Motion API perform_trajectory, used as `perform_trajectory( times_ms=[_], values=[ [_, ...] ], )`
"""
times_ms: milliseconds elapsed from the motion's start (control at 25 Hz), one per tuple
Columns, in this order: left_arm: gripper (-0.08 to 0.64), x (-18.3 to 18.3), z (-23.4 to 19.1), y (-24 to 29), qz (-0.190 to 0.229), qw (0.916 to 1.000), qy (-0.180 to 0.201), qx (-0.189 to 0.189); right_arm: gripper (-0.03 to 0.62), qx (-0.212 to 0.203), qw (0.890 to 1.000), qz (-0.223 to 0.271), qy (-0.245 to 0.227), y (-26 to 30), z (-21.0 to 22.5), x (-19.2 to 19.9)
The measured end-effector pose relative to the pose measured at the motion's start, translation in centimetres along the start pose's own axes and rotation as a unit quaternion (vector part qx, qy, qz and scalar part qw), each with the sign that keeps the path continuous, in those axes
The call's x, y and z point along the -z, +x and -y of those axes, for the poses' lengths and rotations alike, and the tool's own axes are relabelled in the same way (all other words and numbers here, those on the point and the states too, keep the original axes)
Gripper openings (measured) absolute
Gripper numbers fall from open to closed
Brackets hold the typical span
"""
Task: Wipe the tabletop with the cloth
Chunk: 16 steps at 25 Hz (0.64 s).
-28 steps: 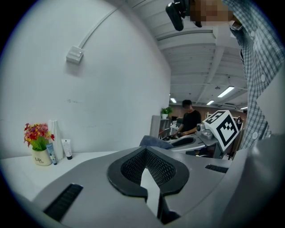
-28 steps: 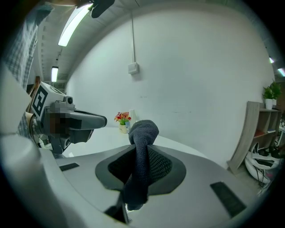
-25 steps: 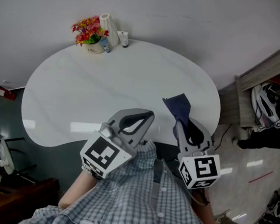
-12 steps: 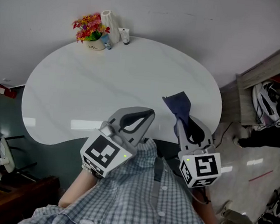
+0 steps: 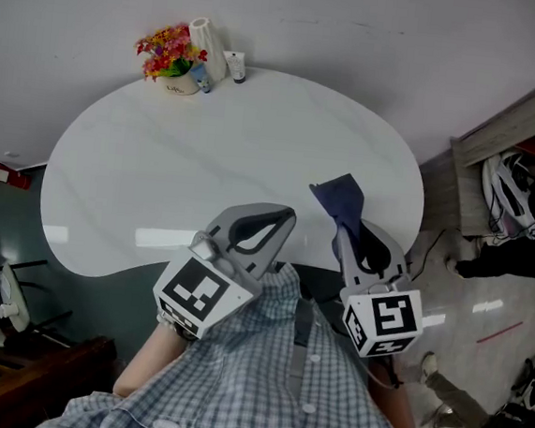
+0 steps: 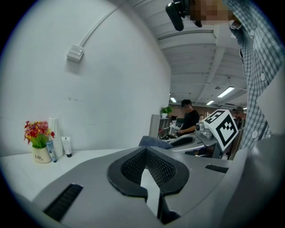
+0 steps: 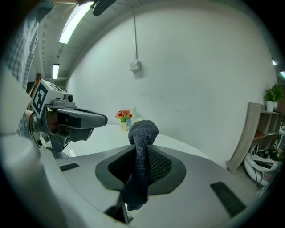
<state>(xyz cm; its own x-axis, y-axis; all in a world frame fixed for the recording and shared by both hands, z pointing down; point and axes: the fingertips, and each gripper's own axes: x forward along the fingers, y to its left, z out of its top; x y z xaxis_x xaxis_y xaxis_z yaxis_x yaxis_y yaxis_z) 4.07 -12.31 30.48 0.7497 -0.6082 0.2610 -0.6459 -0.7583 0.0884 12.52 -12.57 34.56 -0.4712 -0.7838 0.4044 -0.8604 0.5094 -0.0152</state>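
Right tongs [image 5: 343, 233] pinch the dark cloth [image 5: 341, 201] at the counter [image 5: 159, 170] edge, well apart from the flower pot [image 5: 173, 68]. Left tongs [image 5: 283, 224] are closed and empty. Press the cloth flat, then sweep potward.

The white counter [image 5: 158, 179] lies open across the middle of the frame. At its far edge, upper left, a flower pot [image 5: 175, 72], a white cylinder [image 5: 206, 47] and a small tube [image 5: 236, 67] stand clustered against the wall [image 5: 379, 31]. A wooden shelf [image 5: 505, 137] stands beyond its right end.
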Motion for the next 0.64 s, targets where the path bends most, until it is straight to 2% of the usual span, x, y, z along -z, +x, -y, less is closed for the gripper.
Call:
perform_trajectory(
  times_ms=[640],
  values=[
    [0.006, 0.14, 0.04, 0.28, -0.004, 1.0000, 0.002, 0.004, 0.063, 0.001, 1.000, 0.000, 0.001, 0.15, 0.27, 0.11]
  ],
)
